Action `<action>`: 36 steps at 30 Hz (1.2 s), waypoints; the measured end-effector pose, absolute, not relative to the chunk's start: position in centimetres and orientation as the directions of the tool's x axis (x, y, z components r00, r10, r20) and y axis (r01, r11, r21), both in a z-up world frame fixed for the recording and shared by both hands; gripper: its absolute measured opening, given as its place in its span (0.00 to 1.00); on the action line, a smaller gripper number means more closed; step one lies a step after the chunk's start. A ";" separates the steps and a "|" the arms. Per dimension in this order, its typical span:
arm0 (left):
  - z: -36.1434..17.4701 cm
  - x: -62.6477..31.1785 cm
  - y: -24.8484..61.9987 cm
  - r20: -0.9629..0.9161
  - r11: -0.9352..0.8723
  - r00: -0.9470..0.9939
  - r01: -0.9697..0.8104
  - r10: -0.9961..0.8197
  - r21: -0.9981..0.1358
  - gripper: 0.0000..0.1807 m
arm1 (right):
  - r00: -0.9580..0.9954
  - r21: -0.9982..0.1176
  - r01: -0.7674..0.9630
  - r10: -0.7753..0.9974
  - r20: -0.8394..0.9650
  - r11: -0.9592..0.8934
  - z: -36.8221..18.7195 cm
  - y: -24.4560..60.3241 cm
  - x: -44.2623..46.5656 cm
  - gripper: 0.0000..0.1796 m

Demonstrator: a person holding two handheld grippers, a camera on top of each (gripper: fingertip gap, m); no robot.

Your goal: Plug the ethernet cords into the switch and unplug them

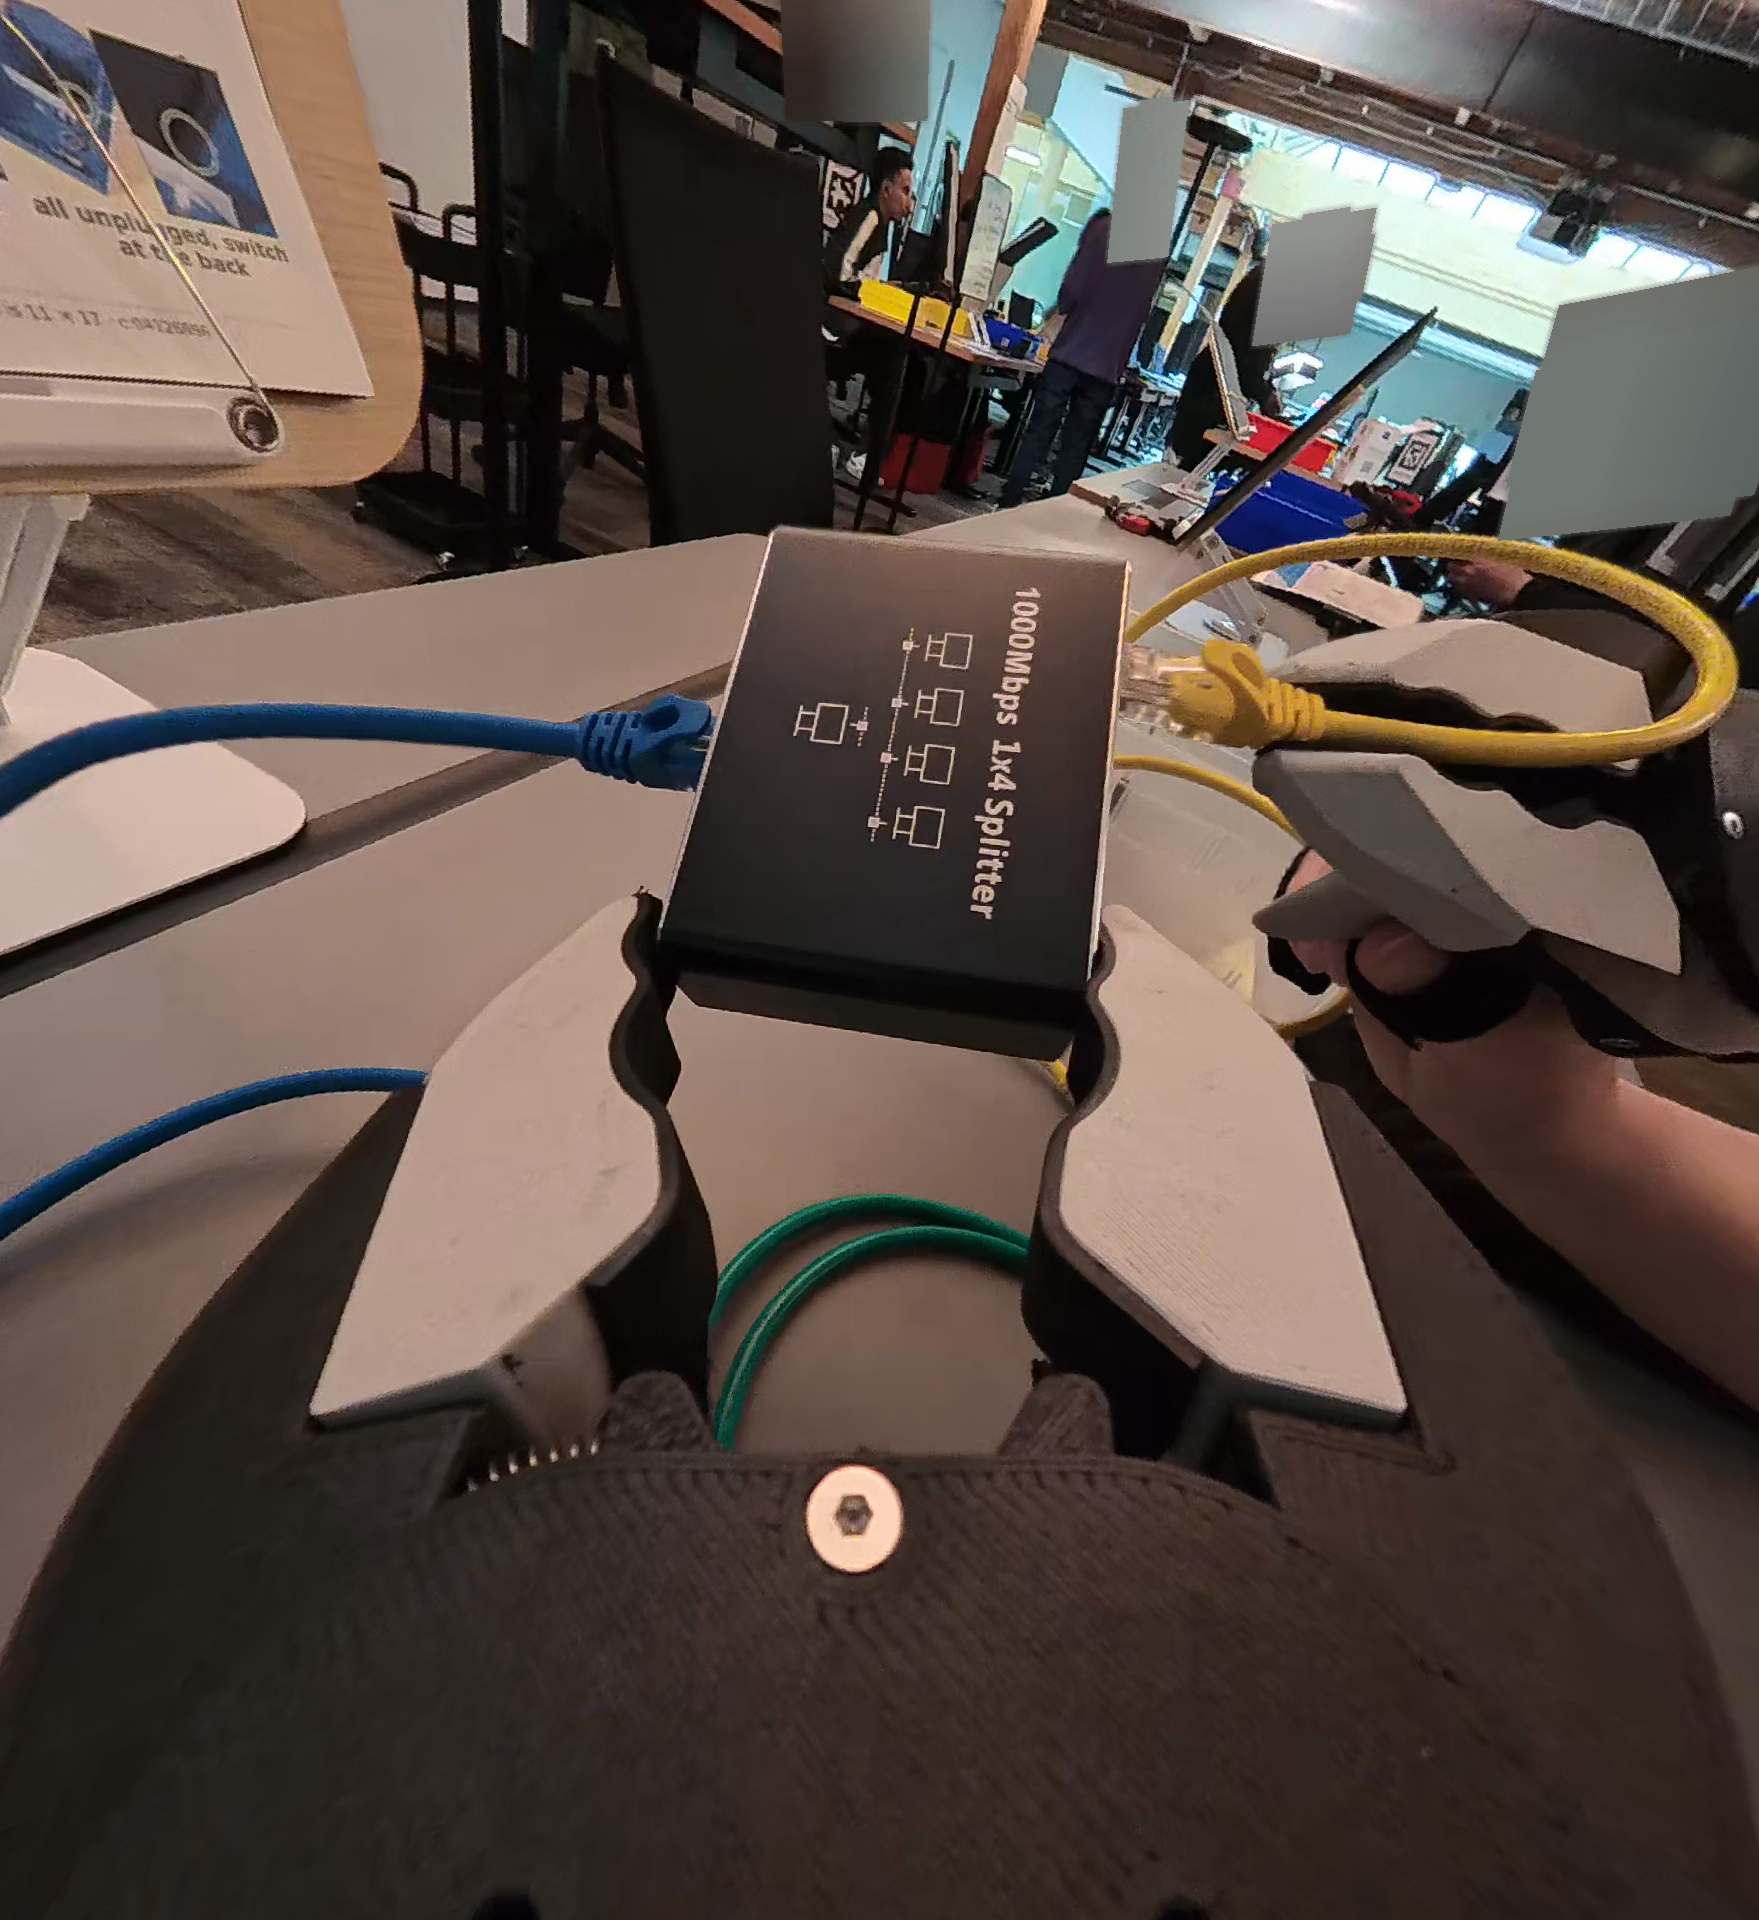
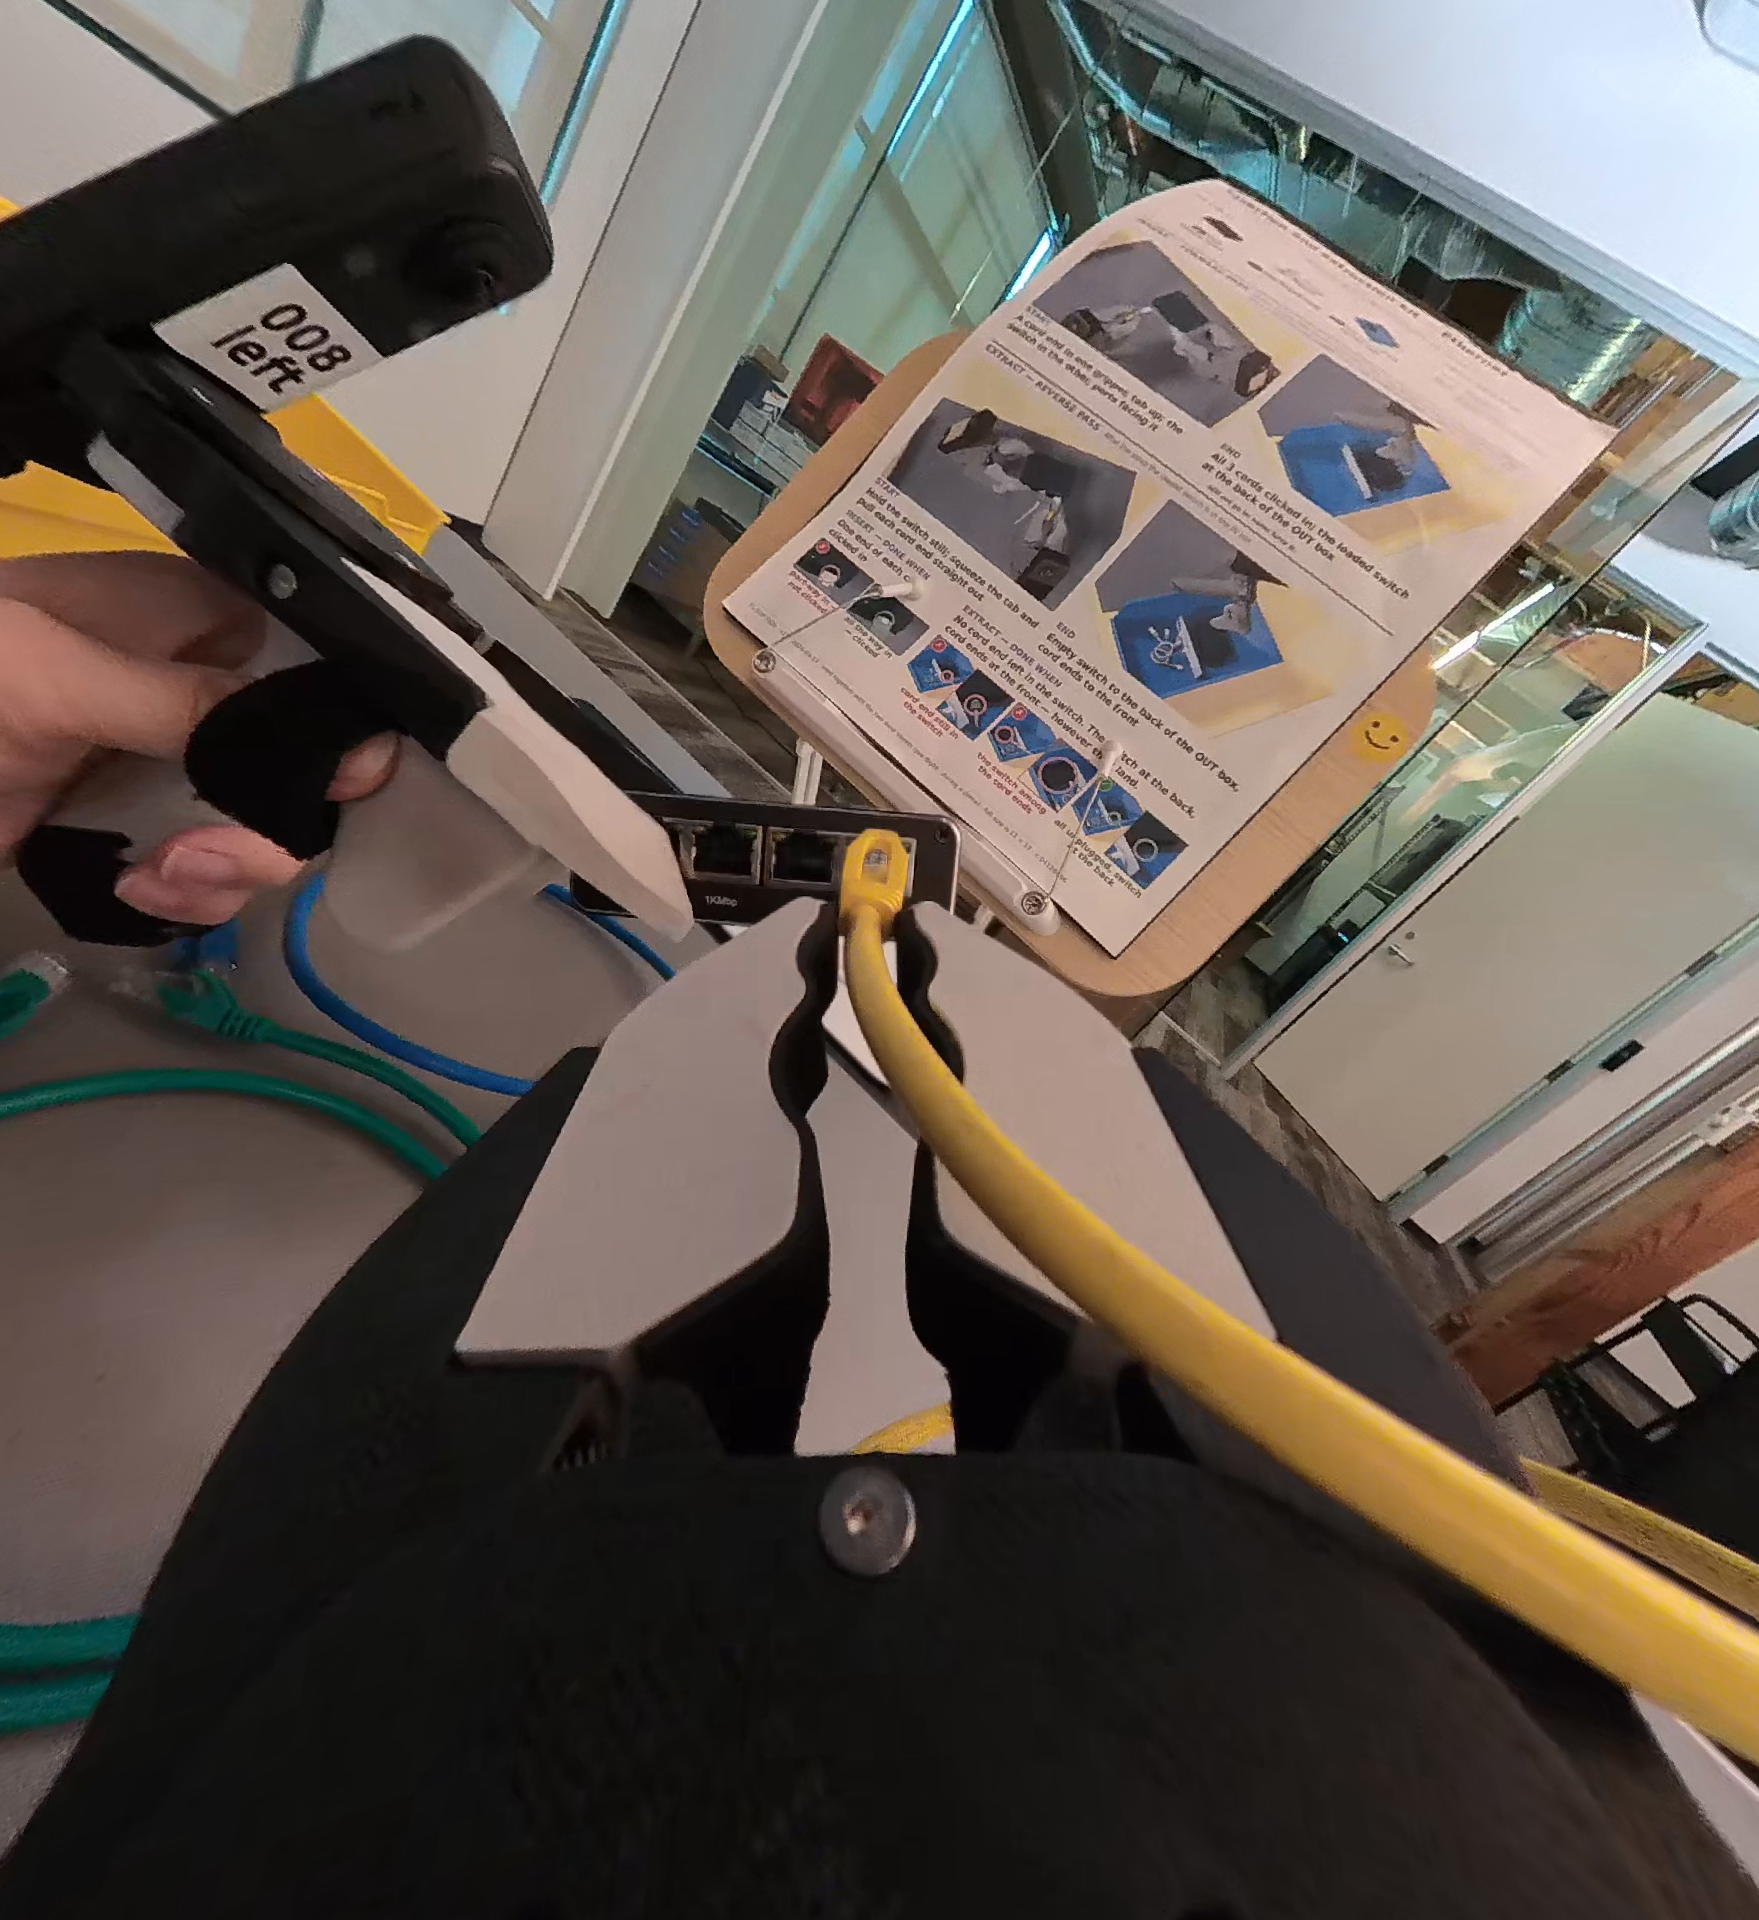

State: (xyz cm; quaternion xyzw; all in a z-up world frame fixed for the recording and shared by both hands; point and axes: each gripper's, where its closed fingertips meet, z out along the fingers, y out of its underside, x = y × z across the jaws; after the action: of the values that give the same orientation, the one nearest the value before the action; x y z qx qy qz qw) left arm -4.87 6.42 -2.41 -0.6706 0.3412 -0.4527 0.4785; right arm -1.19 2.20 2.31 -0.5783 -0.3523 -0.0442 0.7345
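Observation:
My left gripper is shut on the near end of the black switch and holds it above the table. A blue cord's plug sits in the switch's left side. My right gripper is shut on the yellow cord just behind its plug. The clear plug tip is right at the switch's right side; whether it is inside a port I cannot tell. In the right wrist view the switch's port face shows open ports next to the yellow plug. The right gripper also shows in the left wrist view.
A green cord lies loose on the grey table, both plugs free. An instruction sheet on a white stand is at the left, also seen in the right wrist view. A yellow bin stands behind.

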 end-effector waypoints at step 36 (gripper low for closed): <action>8.2 -6.1 0.5 -0.252 0.267 0.493 -0.042 -0.833 -0.963 0.21 | 0.432 -0.385 0.591 0.125 0.893 0.709 10.8 -2.4 -7.7 0.06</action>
State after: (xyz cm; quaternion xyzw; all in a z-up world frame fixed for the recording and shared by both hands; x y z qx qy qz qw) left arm -6.08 0.47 8.19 -0.5313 0.4114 -0.2902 0.6813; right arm -7.72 -2.45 10.79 -0.3500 -0.5110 -0.1512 0.7704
